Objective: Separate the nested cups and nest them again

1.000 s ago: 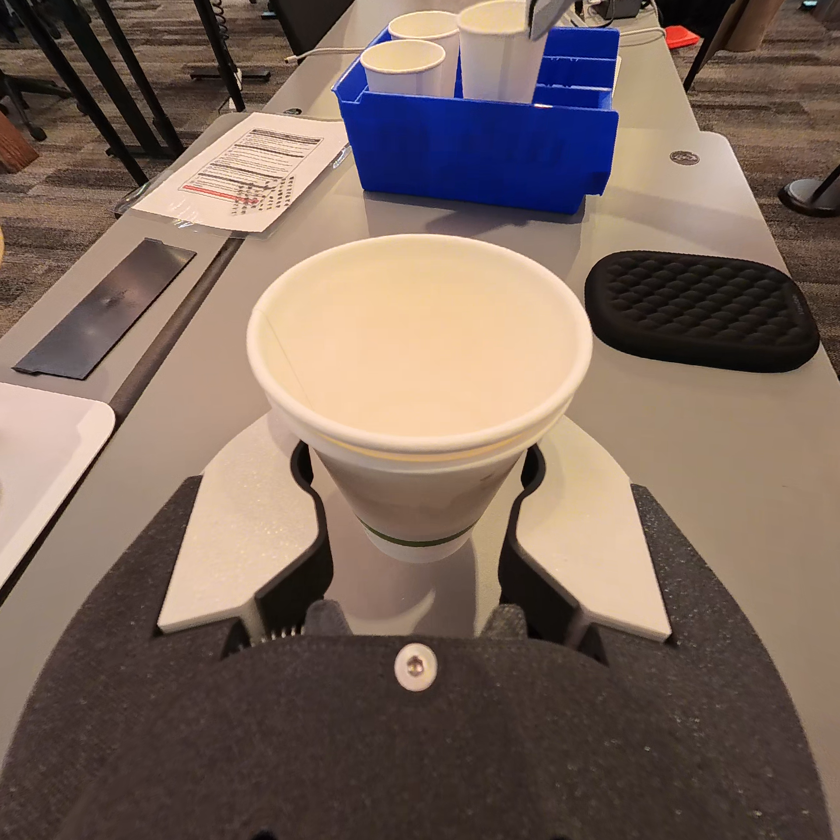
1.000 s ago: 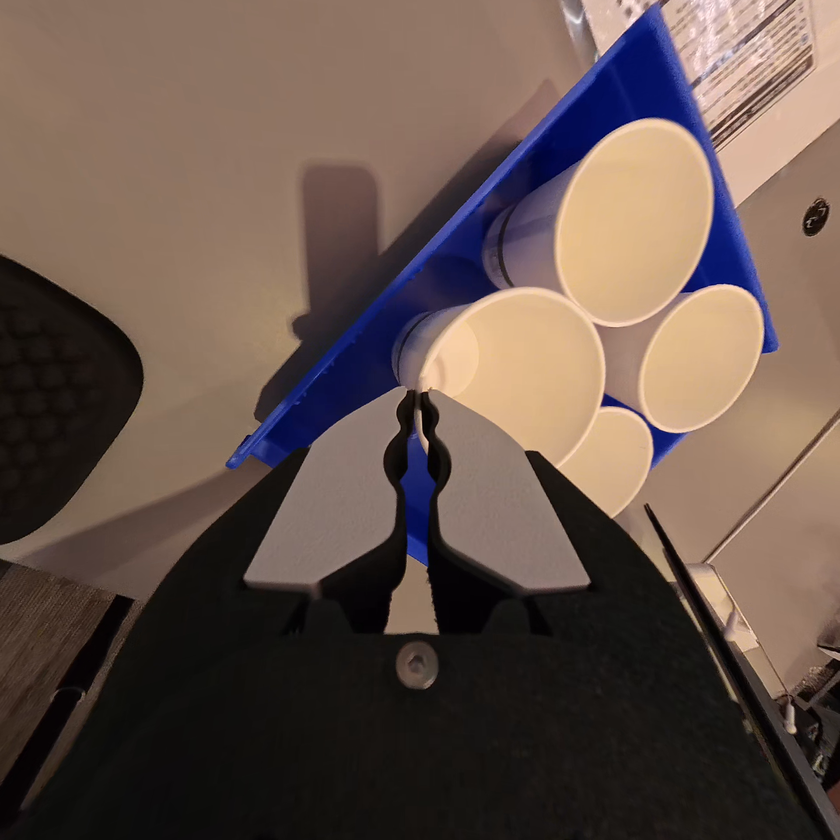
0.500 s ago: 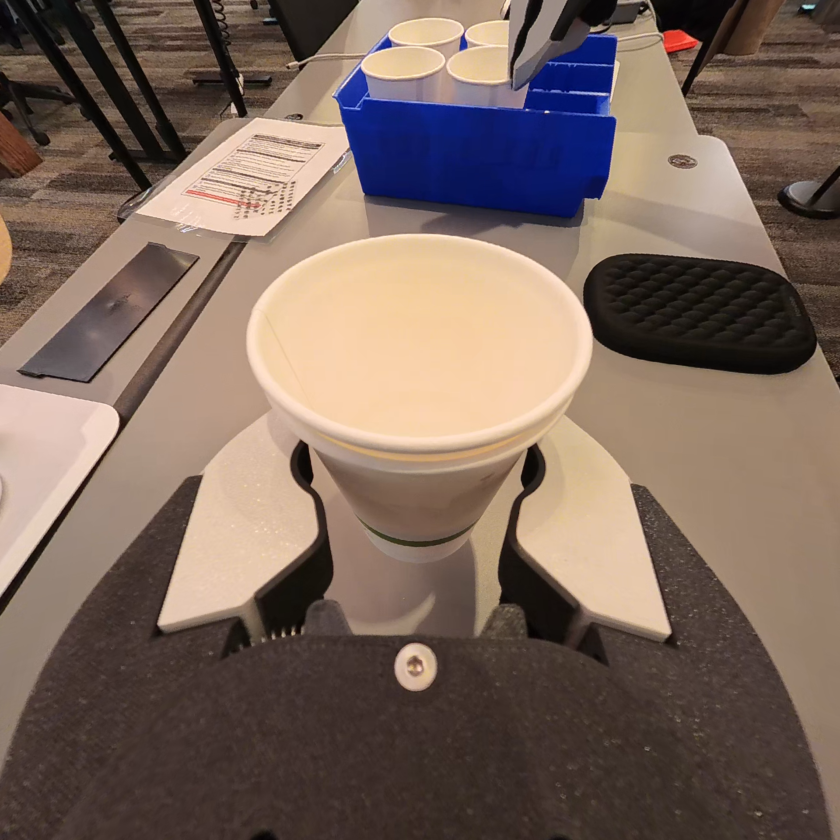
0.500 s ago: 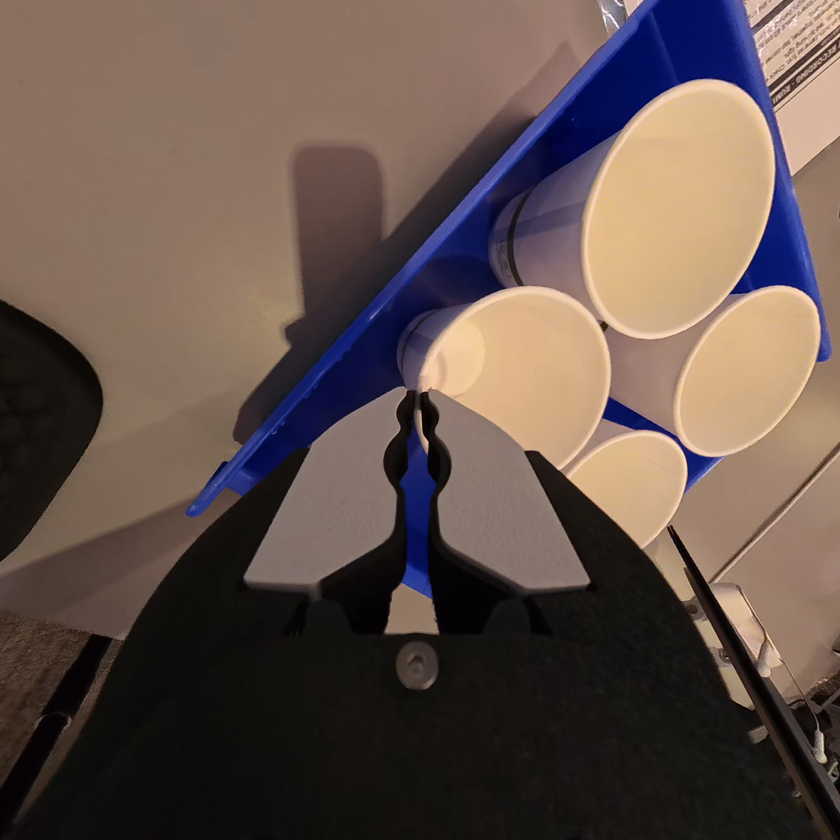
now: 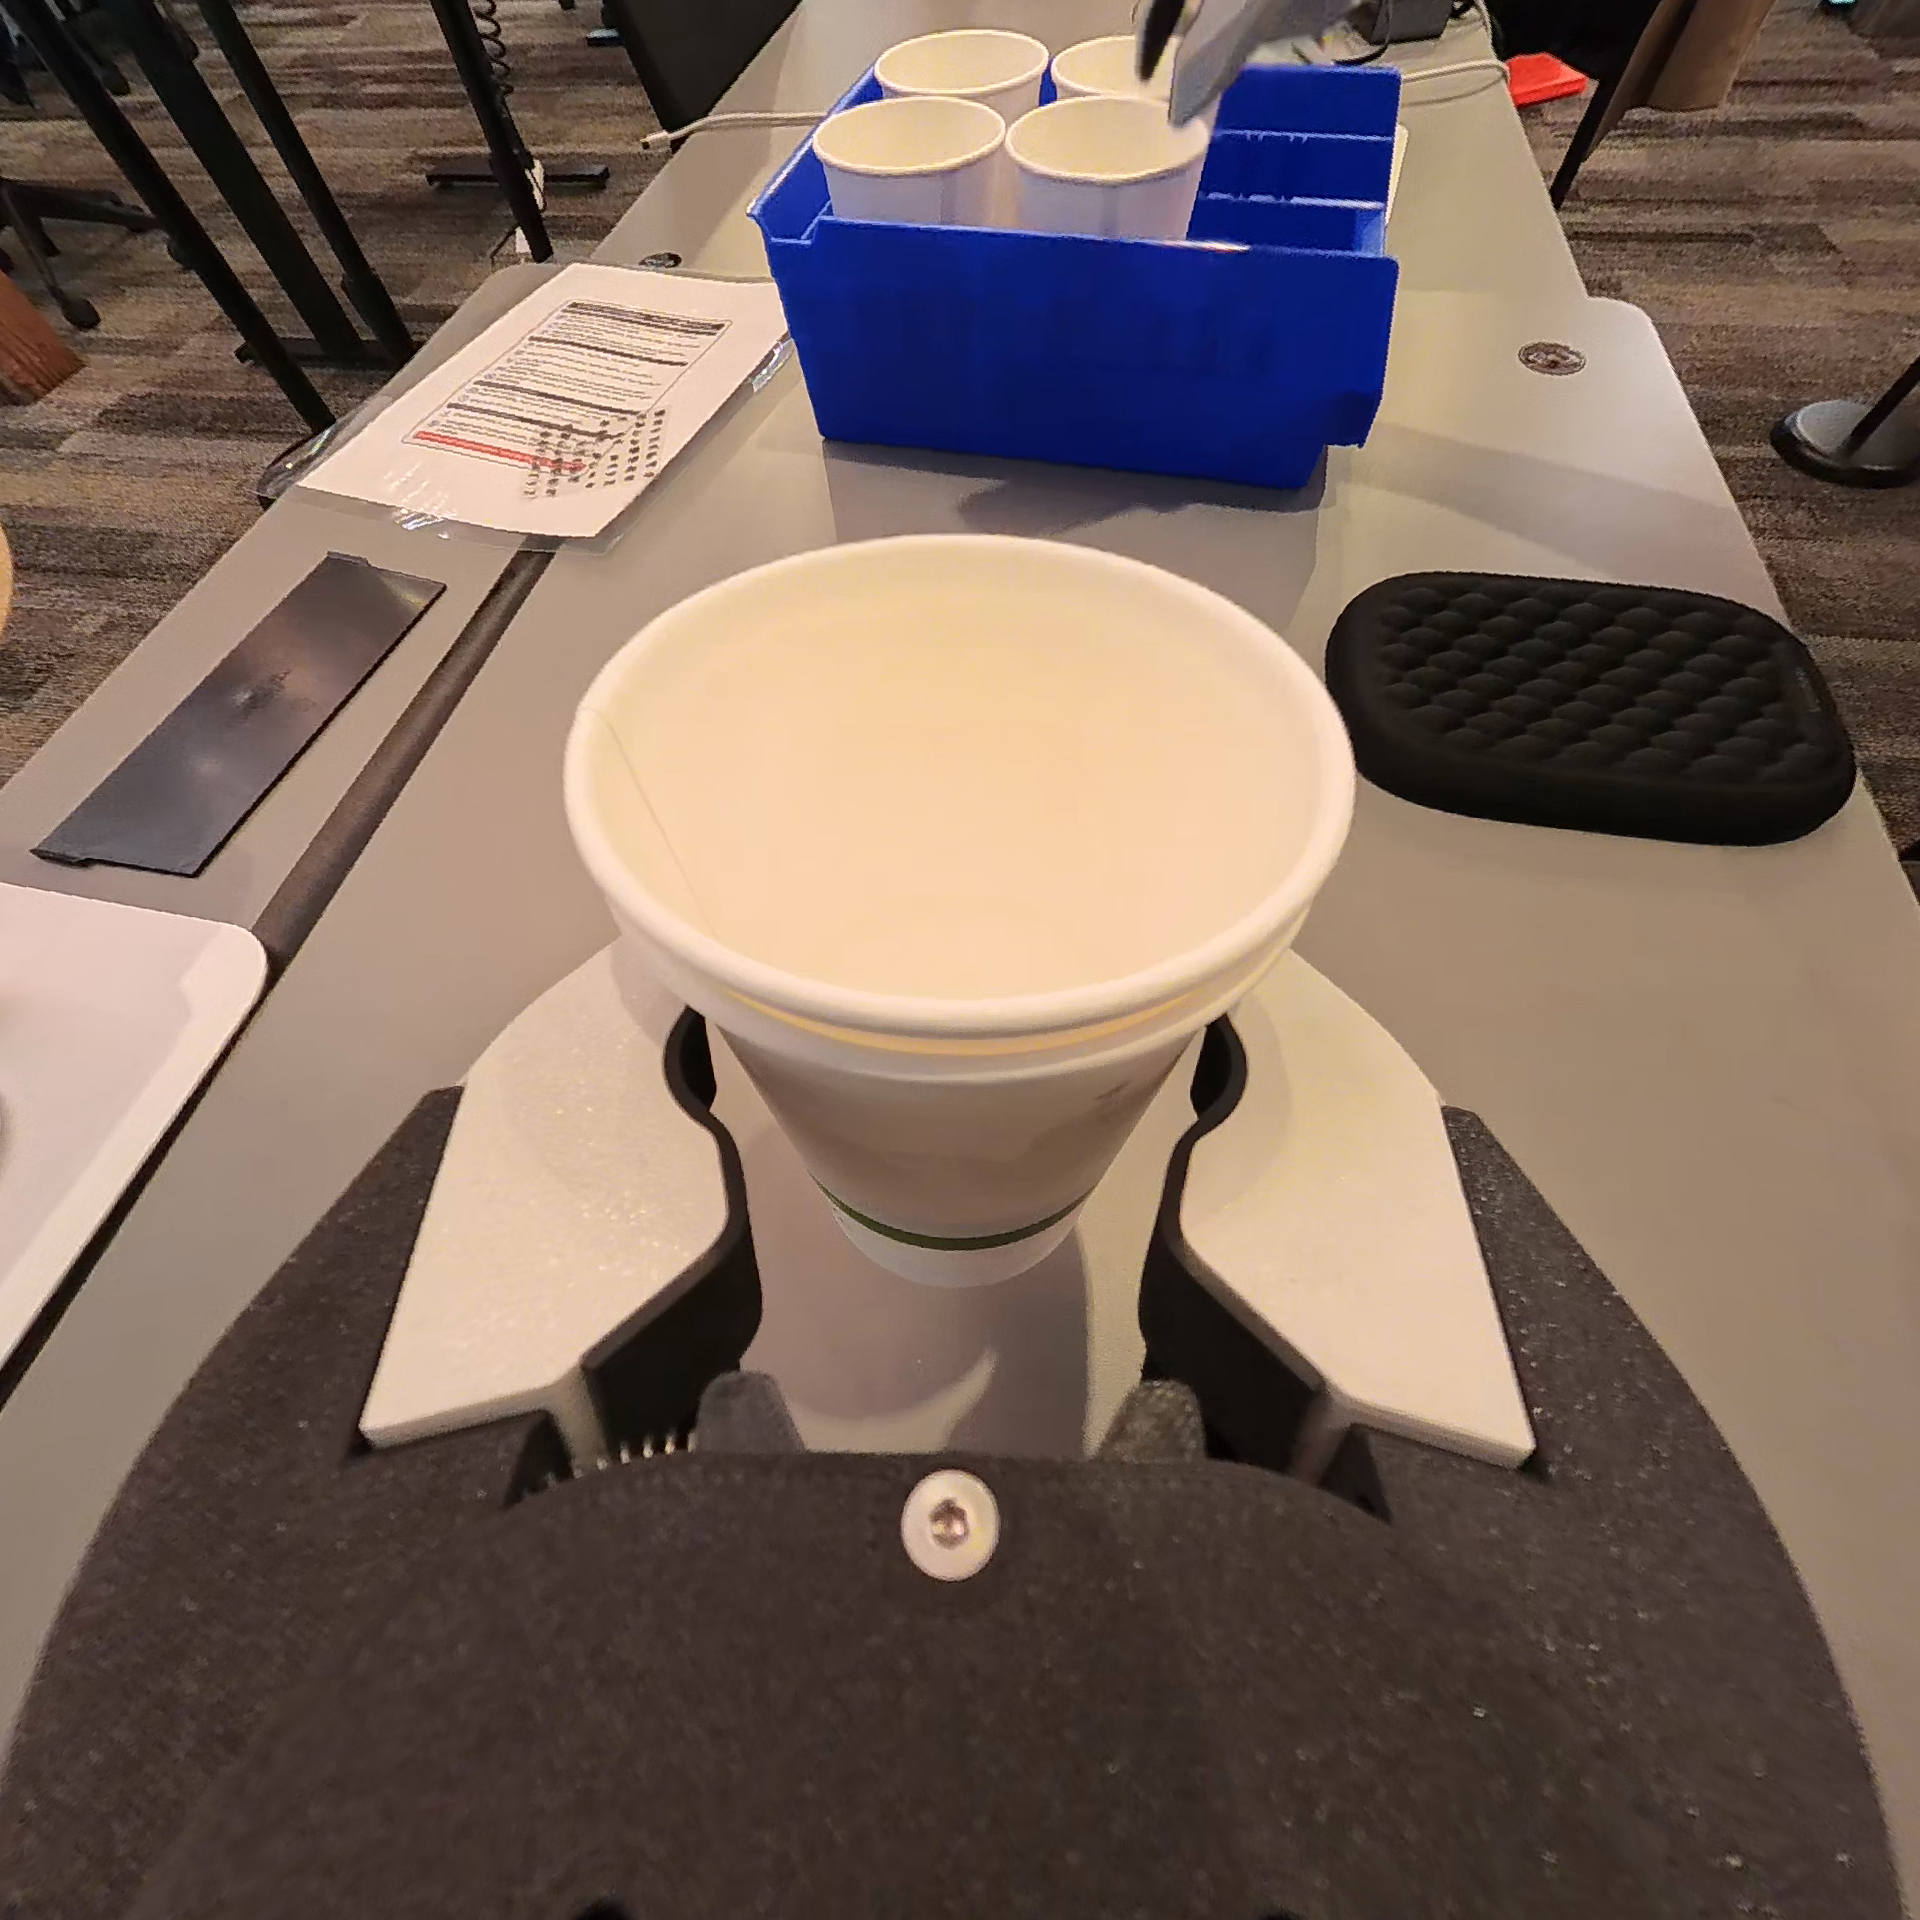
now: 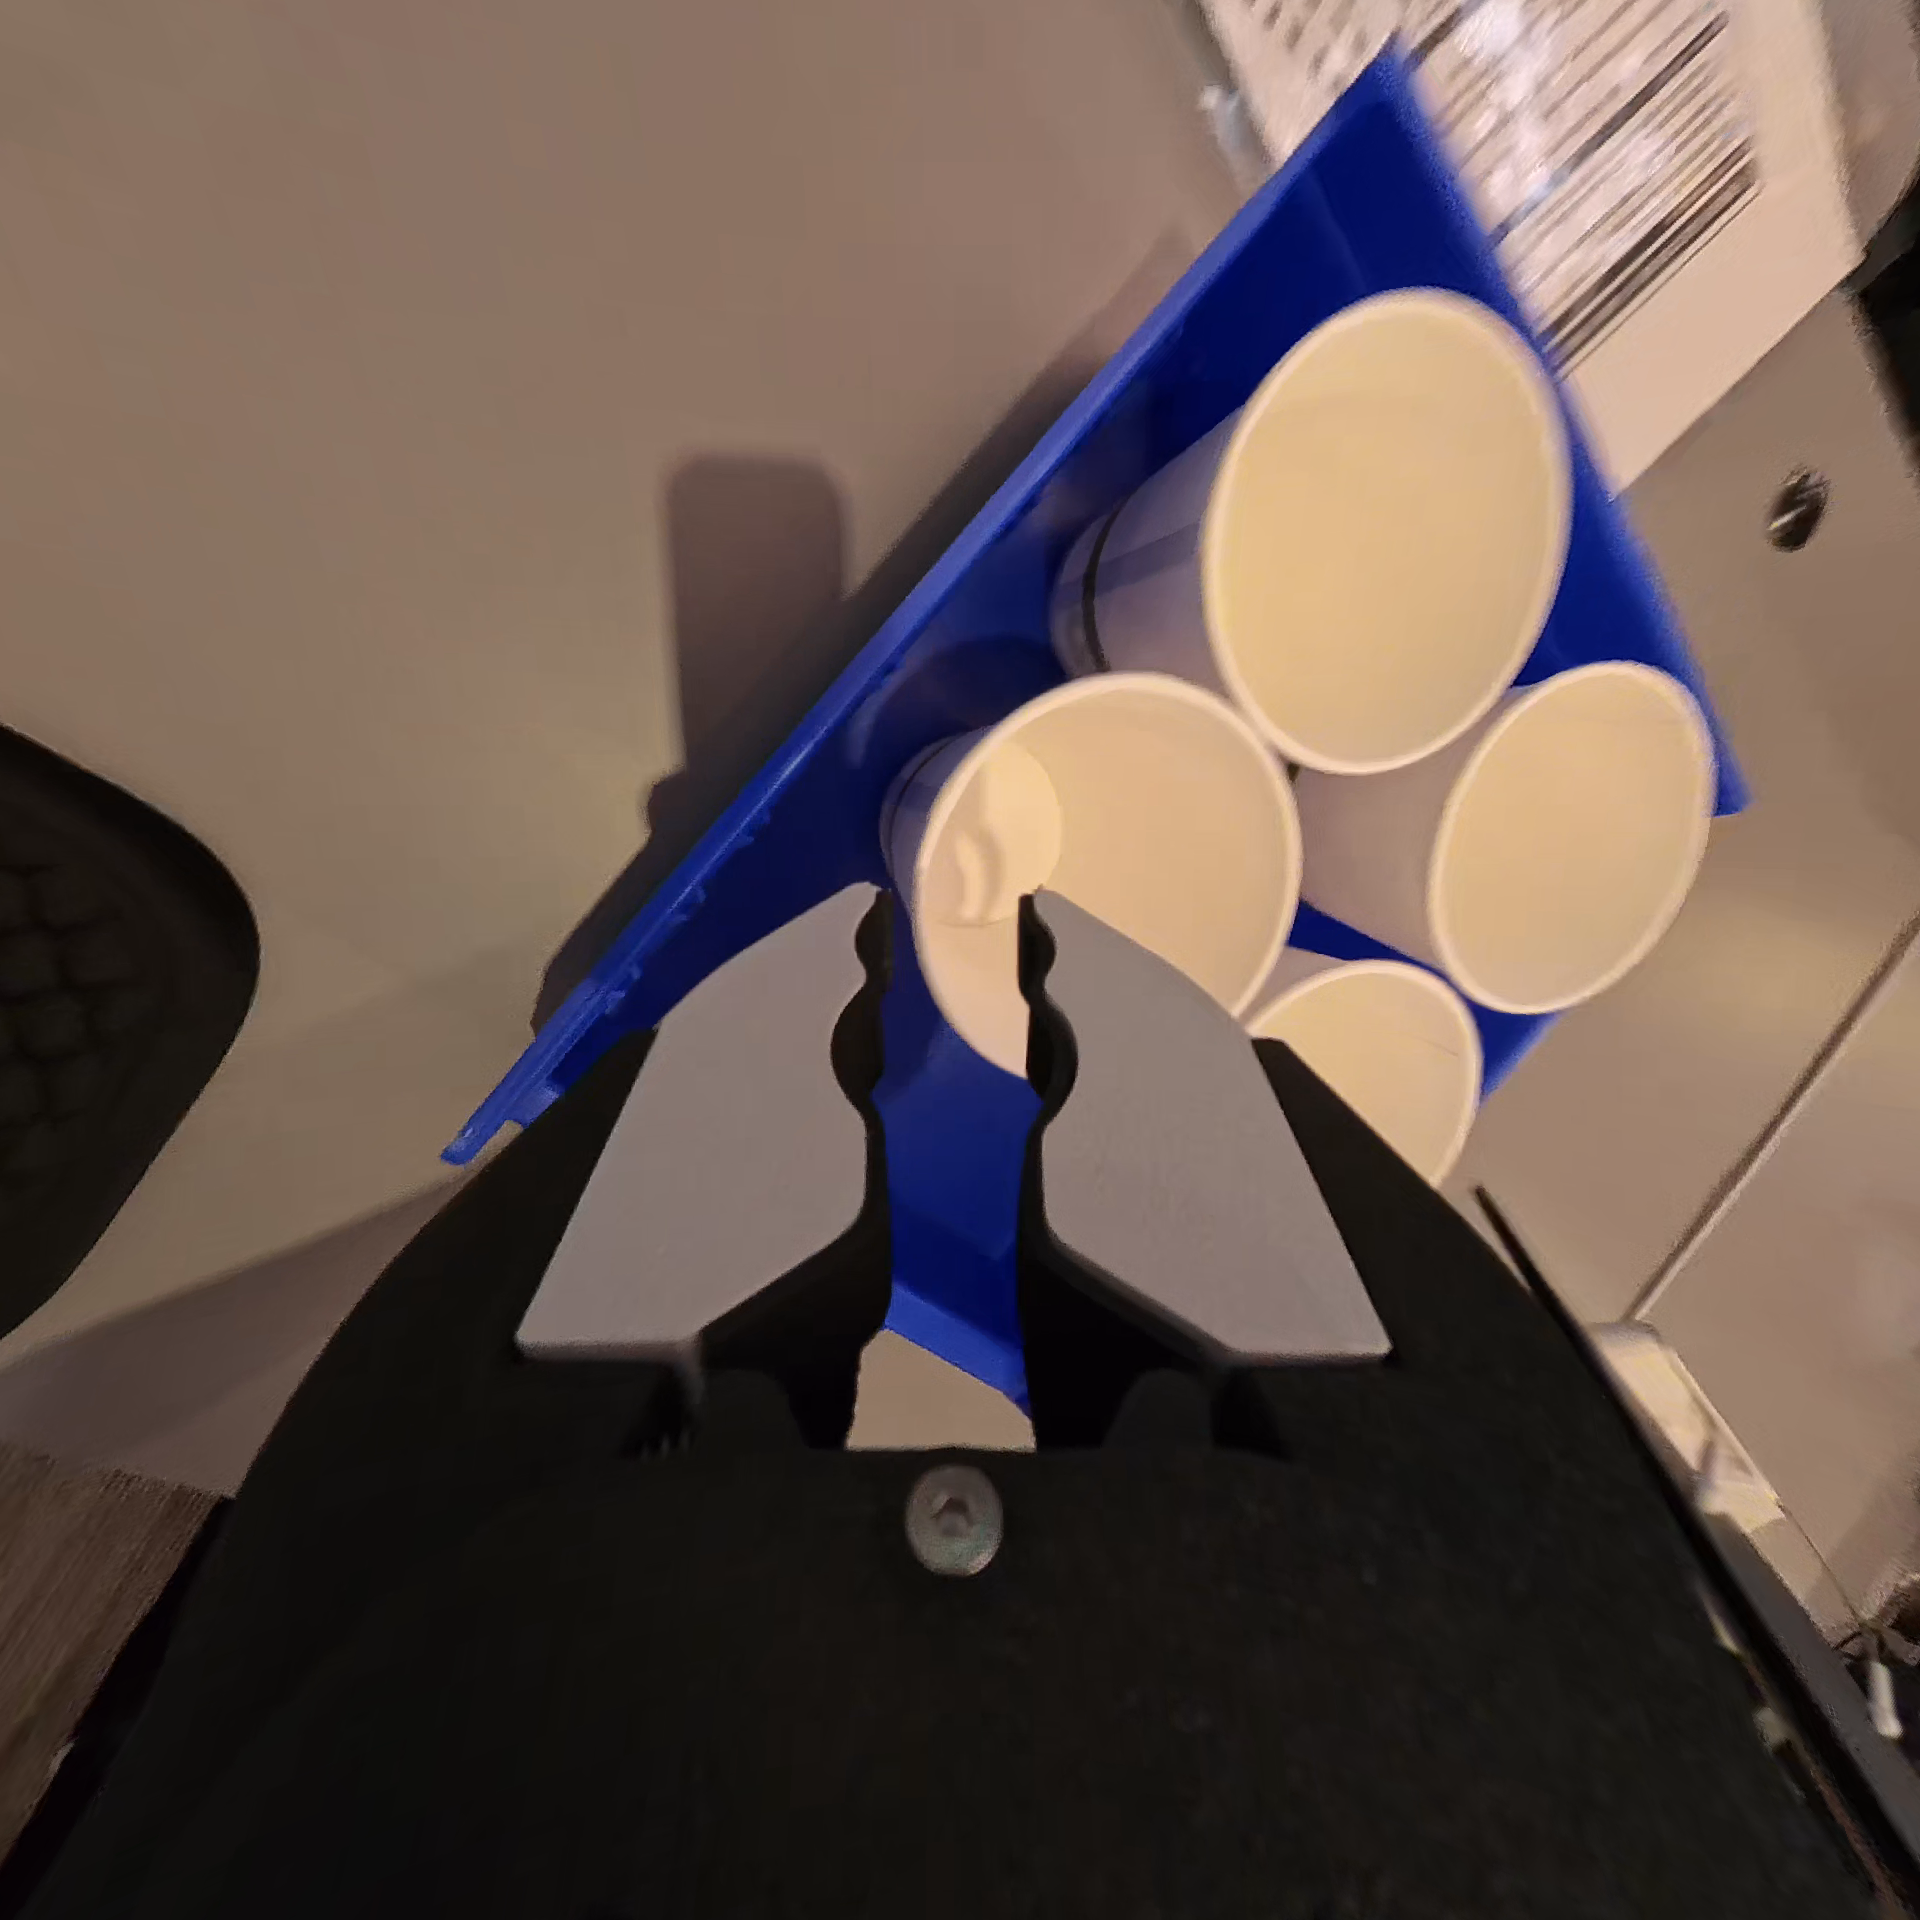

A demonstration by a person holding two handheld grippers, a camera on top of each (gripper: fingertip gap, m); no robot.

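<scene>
My left gripper is shut on a pair of nested white paper cups, upright, with two stacked rims showing and a green band near the base. A blue bin at the far end holds several white cups. My right gripper hovers over the bin's near right cup. In the right wrist view my right gripper is open, its jaws a little apart on either side of that cup's rim. The cup stands in the bin beside the others.
On the grey table, a black quilted pad lies at the right. A printed sheet, a black strip and a white tray lie at the left. Table legs and carpet lie beyond the left edge.
My right gripper lowered its cup into the blue bin among the others, then opened its jaws off the rim. My left gripper still holds the nested cups in the same place.
</scene>
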